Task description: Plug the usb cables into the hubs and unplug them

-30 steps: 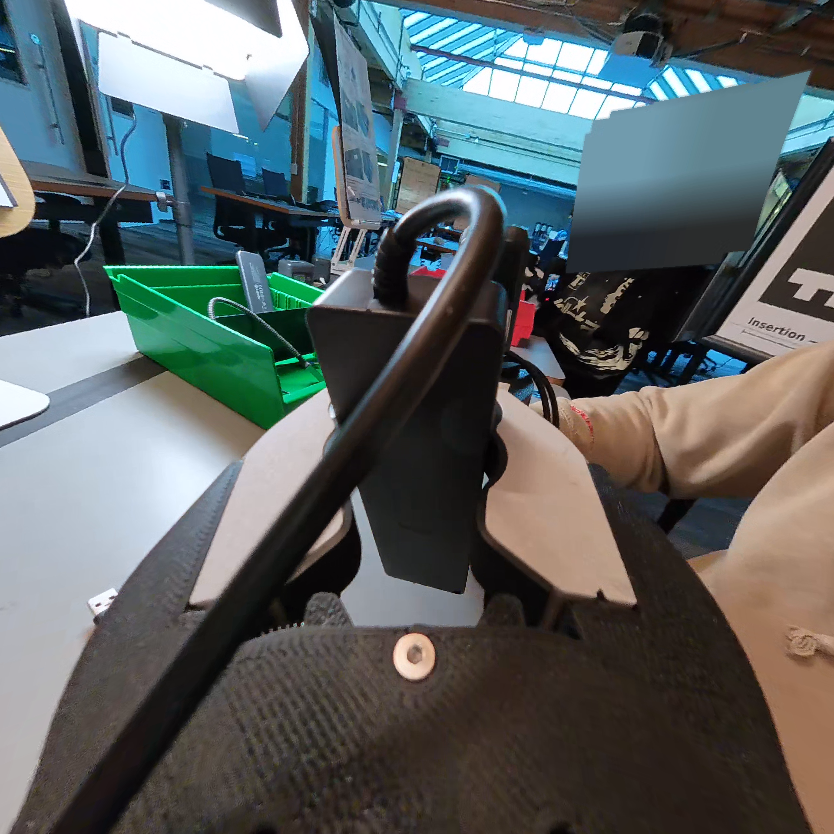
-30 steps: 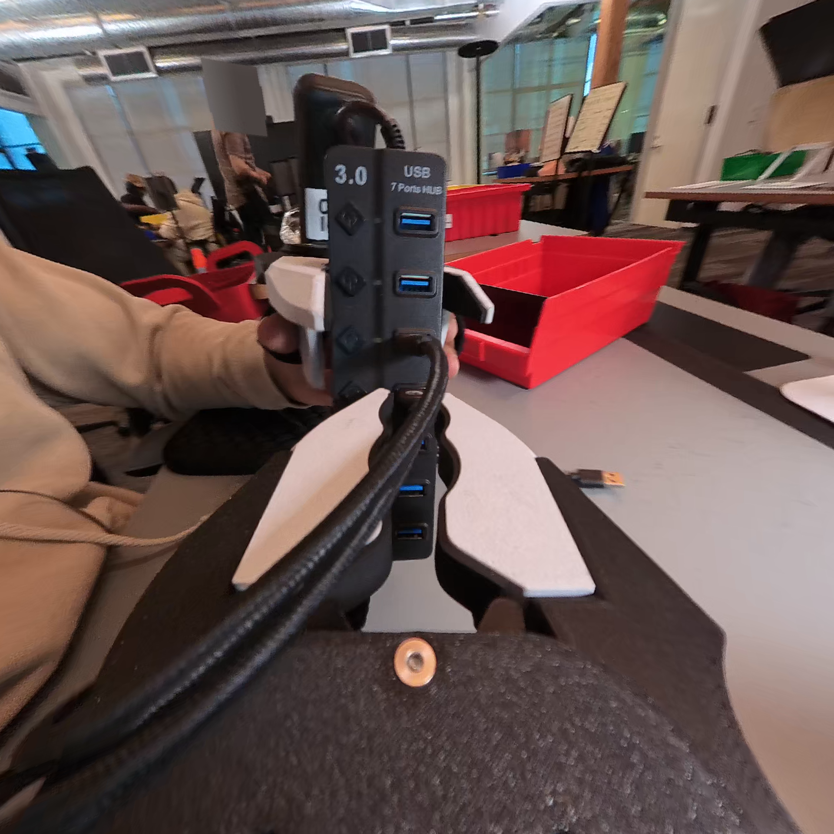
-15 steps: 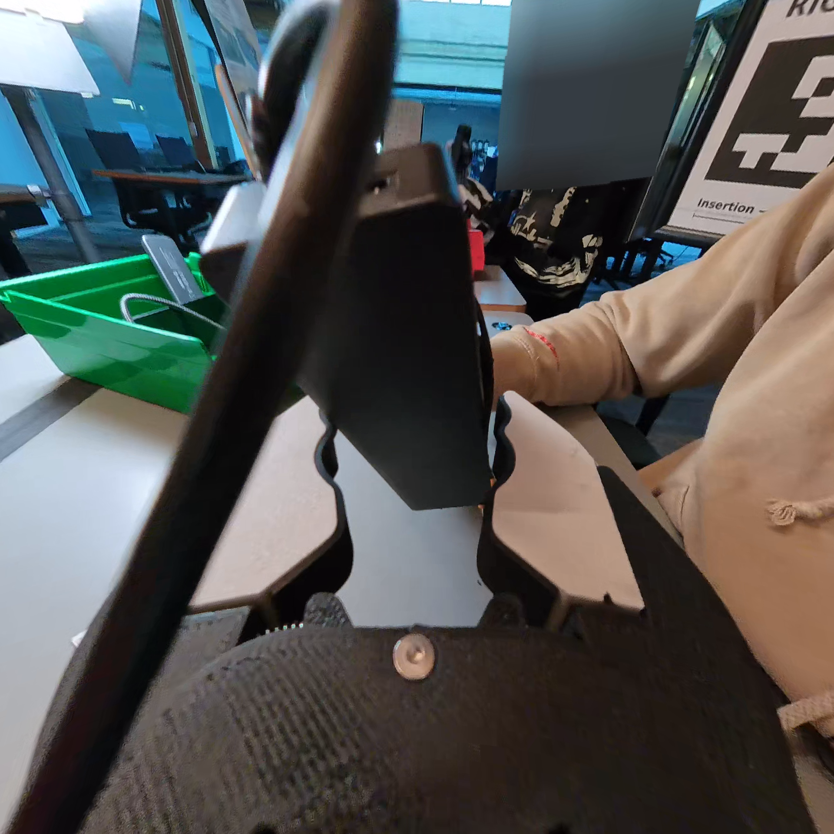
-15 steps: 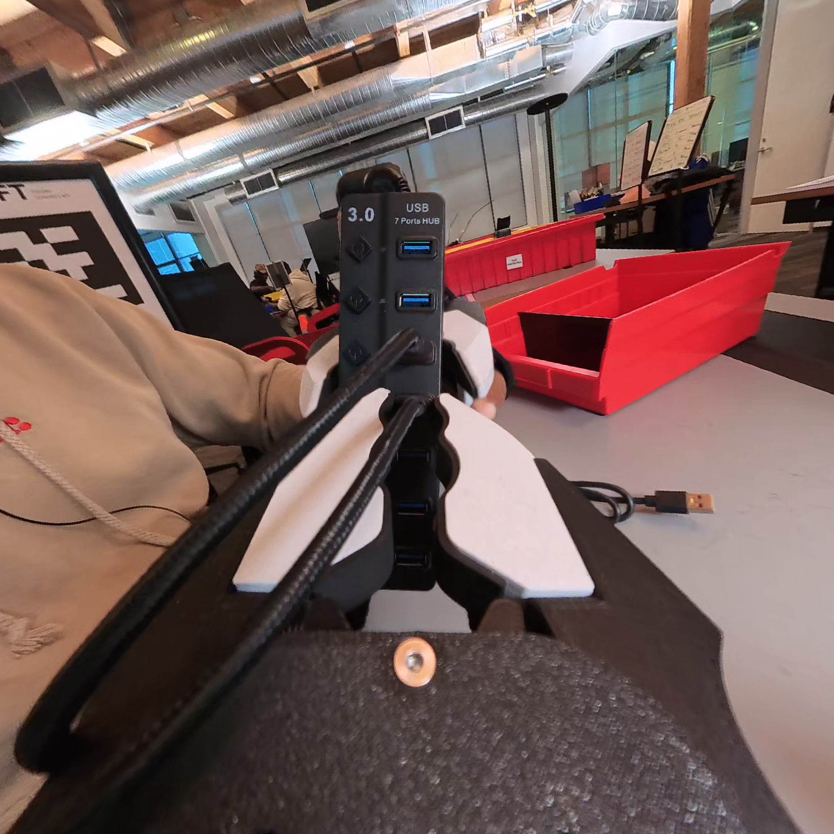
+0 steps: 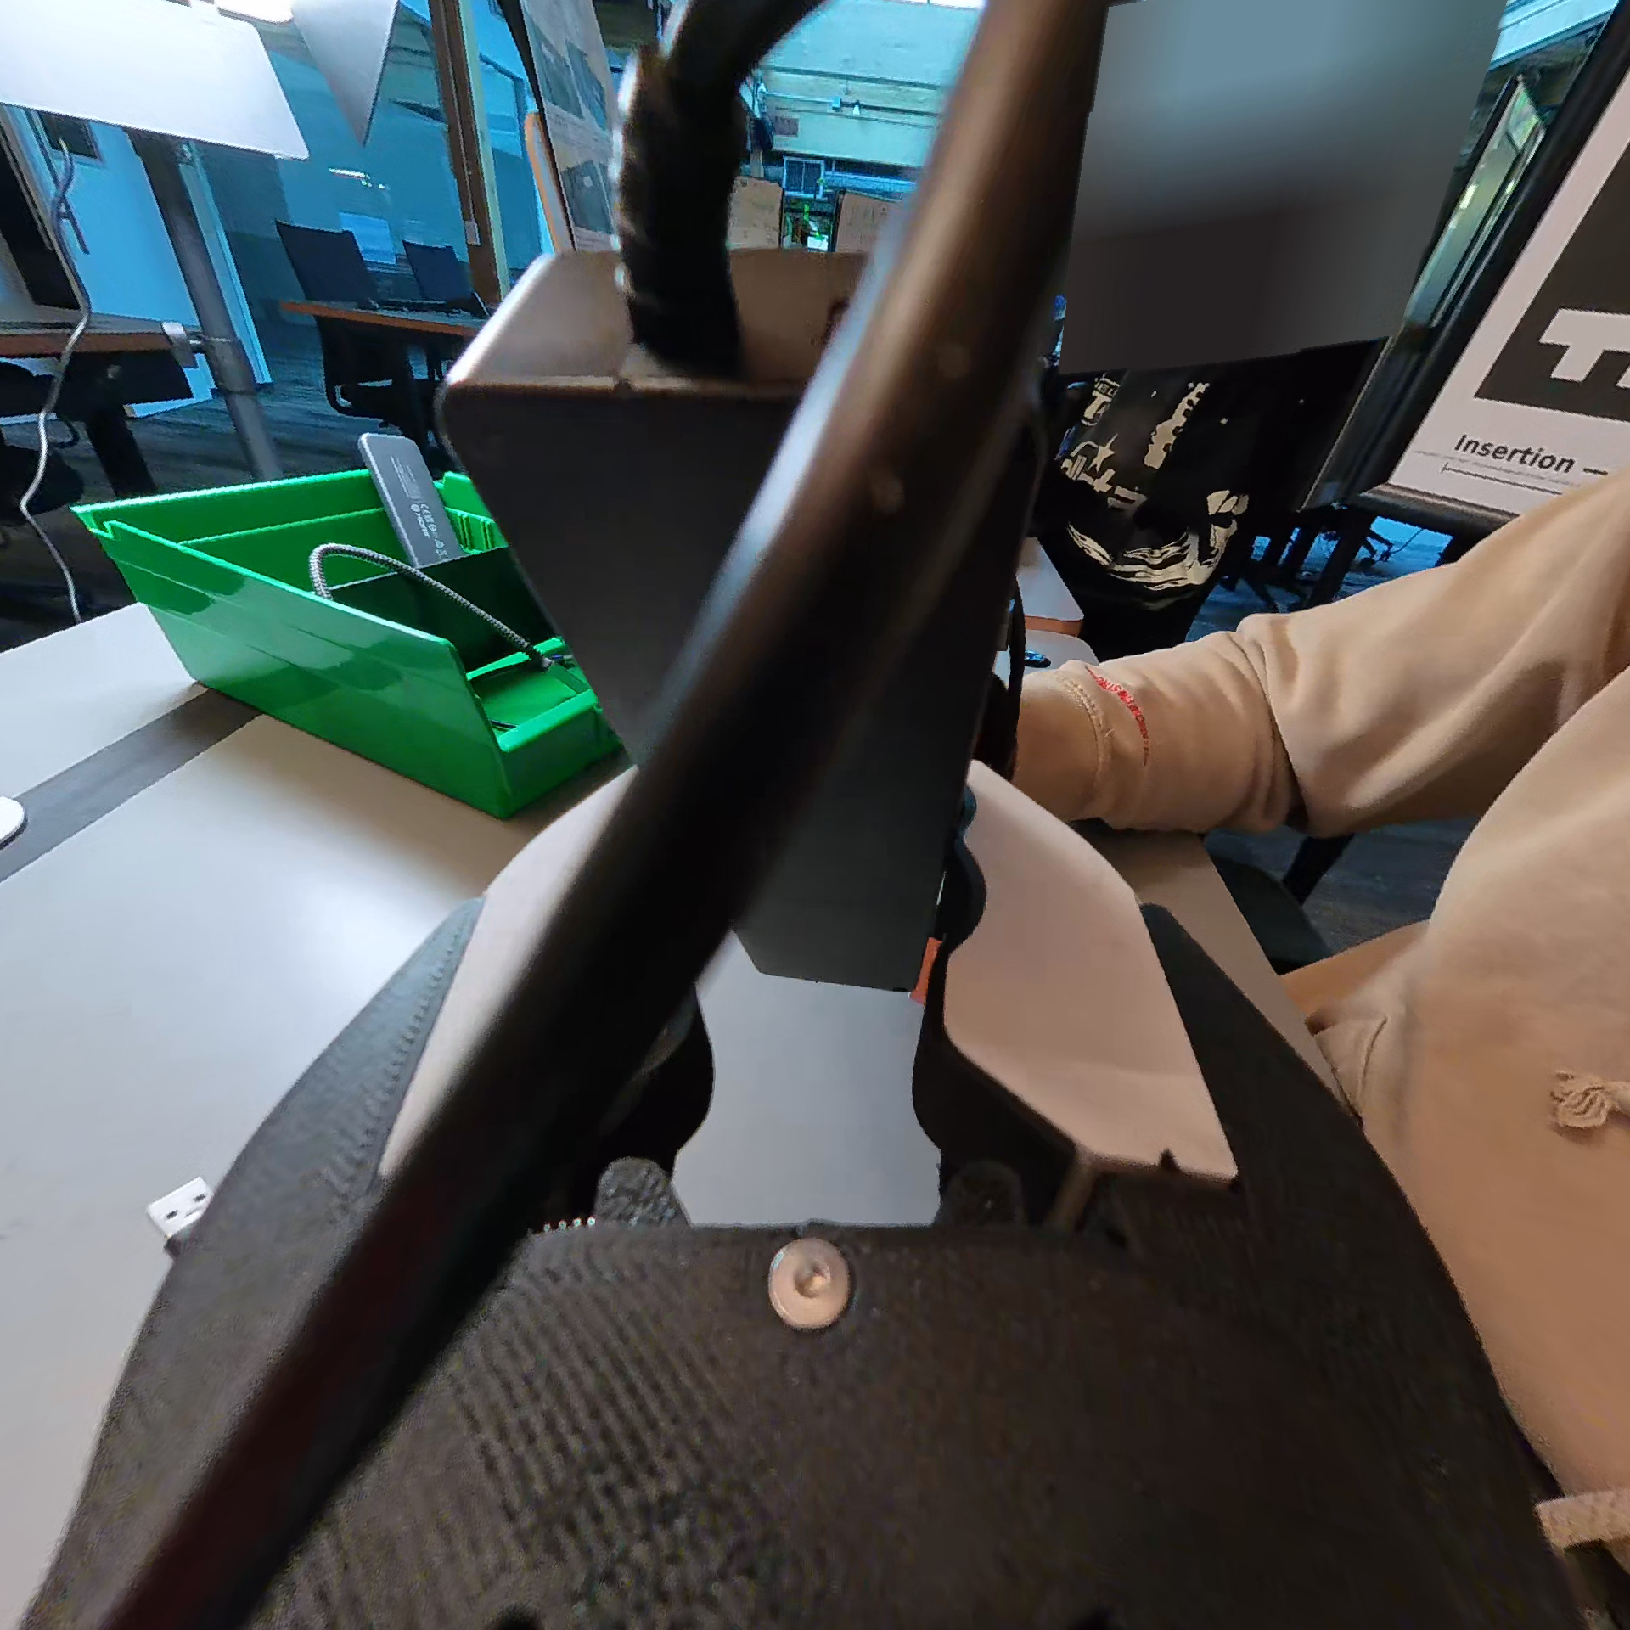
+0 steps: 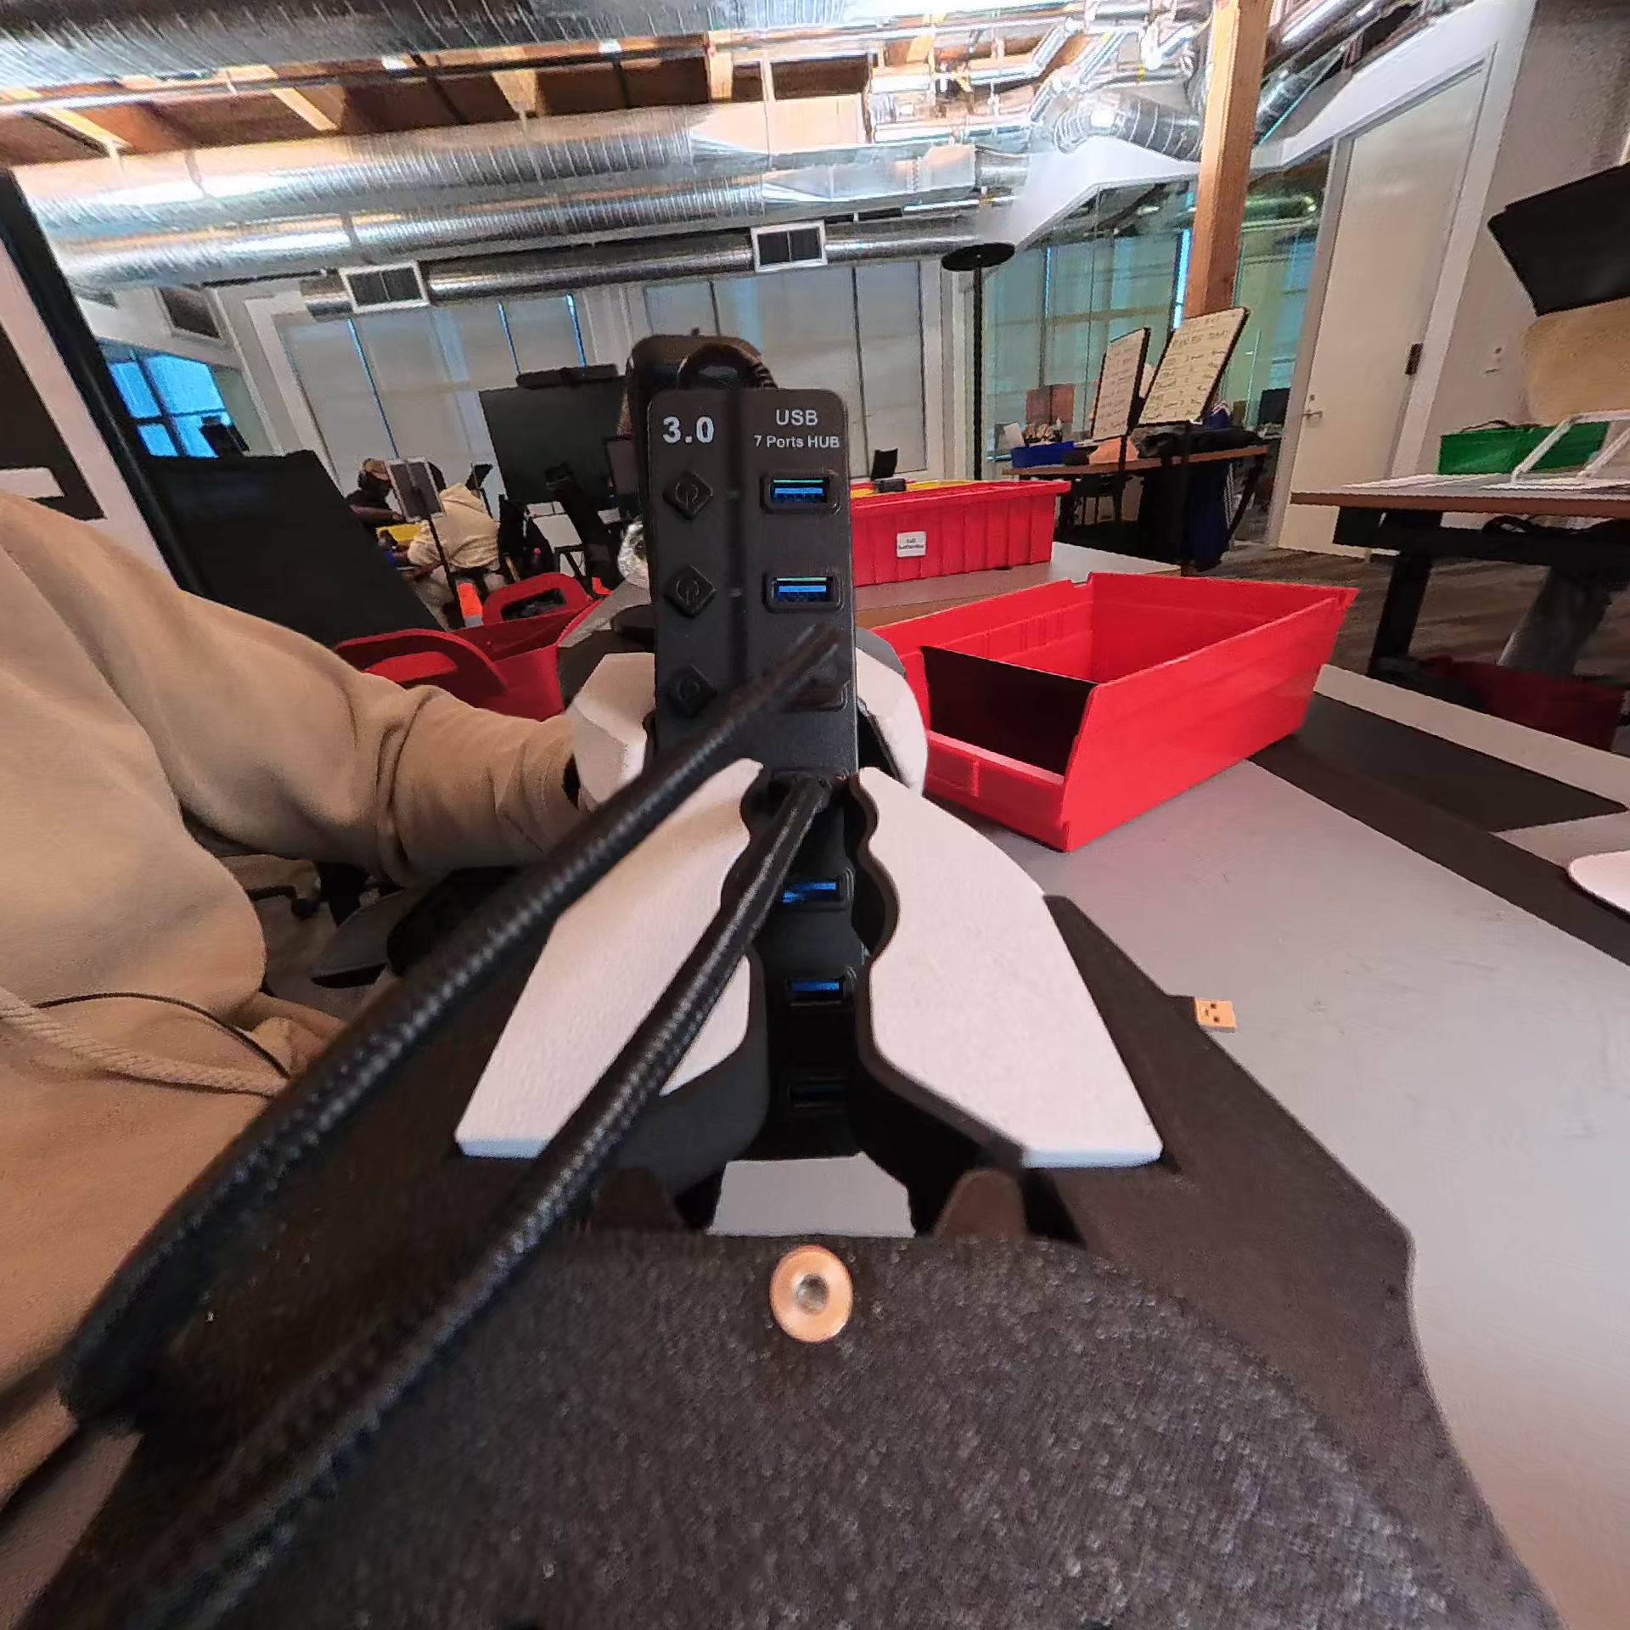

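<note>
USB hub (image 6: 754, 617) is standing upright over the table (image 6: 1323, 1014), back side facing the left wrist view (image 5: 706, 617). Left gripper (image 6: 750, 706) is sitting behind the hub, right gripper (image 6: 807, 794) before it, at its middle. Two braided cables (image 6: 529, 1014) are running from the hub's front ports down-left past the right gripper. Bin (image 6: 1129, 697) is sitting right of the hub; a loose plug (image 6: 1215, 1013) is lying before that bin. In the left wrist view, another bin (image 5: 353, 661) is lying left of the hub, holding a second hub (image 5: 410, 503) leaning inside it.
</note>
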Available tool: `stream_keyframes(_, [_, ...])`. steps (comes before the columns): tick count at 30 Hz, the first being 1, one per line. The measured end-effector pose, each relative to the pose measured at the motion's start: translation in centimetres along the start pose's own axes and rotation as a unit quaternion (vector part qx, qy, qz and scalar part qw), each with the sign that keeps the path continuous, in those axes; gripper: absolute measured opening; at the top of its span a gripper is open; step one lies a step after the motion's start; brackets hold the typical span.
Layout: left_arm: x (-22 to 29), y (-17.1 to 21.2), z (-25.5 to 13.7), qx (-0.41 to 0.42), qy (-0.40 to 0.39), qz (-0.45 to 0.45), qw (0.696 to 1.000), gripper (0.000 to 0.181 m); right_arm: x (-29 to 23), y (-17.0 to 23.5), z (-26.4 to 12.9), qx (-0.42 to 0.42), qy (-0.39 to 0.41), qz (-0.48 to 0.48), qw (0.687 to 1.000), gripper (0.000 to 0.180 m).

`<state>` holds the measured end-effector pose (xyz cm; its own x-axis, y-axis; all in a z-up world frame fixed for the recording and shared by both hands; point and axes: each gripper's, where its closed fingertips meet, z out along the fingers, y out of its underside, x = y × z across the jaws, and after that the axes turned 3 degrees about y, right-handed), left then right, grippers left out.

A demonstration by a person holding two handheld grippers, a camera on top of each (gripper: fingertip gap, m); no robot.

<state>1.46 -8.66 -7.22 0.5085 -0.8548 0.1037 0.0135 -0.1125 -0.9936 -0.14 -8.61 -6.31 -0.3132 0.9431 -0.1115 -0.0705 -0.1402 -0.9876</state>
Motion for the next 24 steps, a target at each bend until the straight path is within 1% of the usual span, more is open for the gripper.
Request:
stream_keyframes(3, [0.2,-0.5,0.1,0.005,-0.009,0.005,1.0,0.056,-0.2,-0.6,-0.2,0.015,-0.004,-0.005,1.0,0.016])
stream_keyframes(4, [-0.2,-0.6,-0.2,0.01,-0.023,0.001,1.0,0.056,0.3,-1.7,-0.8,0.048,0.01,-0.003,0.999,0.016])
stream_keyframes(5, [-1.1,-0.7,-0.9,0.017,-0.044,-0.009,0.999,0.055,1.4,-3.7,-2.3,0.098,0.025,0.015,0.995,0.015])
stream_keyframes(6, [-2.1,-0.6,-1.8,0.019,-0.058,-0.025,0.998,0.055,2.3,-5.3,-3.9,0.116,0.037,0.01,0.993,0.015])
stream_keyframes(7, [-2.8,-0.4,-2.6,0.02,-0.064,-0.037,0.997,0.055,3.1,-6.2,-5.1,0.105,0.064,-0.026,0.992,0.015])
stream_keyframes(9, [-3.1,-0.4,-3.7,0.027,-0.073,-0.038,0.996,0.055,4.8,-6.0,-6.4,0.03,0.121,-0.073,0.99,0.015])
stream_keyframes(12, [-2.6,-0.8,-4.1,0.037,-0.066,-0.035,0.996,0.056,8.9,-5.0,-9.0,-0.088,0.226,-0.119,0.963,0.015])
stream_keyframes(15, [-2.0,-0.5,-4.2,0.034,-0.059,-0.035,0.997,0.056,12.3,-4.8,-11.7,-0.186,0.283,-0.106,0.935,0.015])
stream_keyframes(17, [-1.9,0.1,-4.4,0.026,-0.062,-0.036,0.997,0.056,14.2,-5.1,-13.2,-0.251,0.304,-0.096,0.914,0.016])
stream_keyframes(19, [-1.8,0.7,-4.4,0.021,-0.062,-0.038,0.997,0.056,16.4,-5.6,-14.7,-0.312,0.328,-0.097,0.887,0.016])
stream_keyframes(20, [-1.7,0.8,-4.4,0.021,-0.06,-0.039,0.997,0.056,17.4,-5.4,-15.7,-0.355,0.336,-0.087,0.868,0.016])
stream_keyframes(22, [-1.6,0.9,-4.5,0.021,-0.056,-0.038,0.997,0.056,19.6,-4.8,-17.7,-0.435,0.357,-0.069,0.824,0.016])
stream_keyframes(24, [-1.7,1.0,-4.5,0.021,-0.058,-0.036,0.997,0.056,21.6,-3.3,-19.8,-0.51,0.371,-0.036,0.775,0.016])
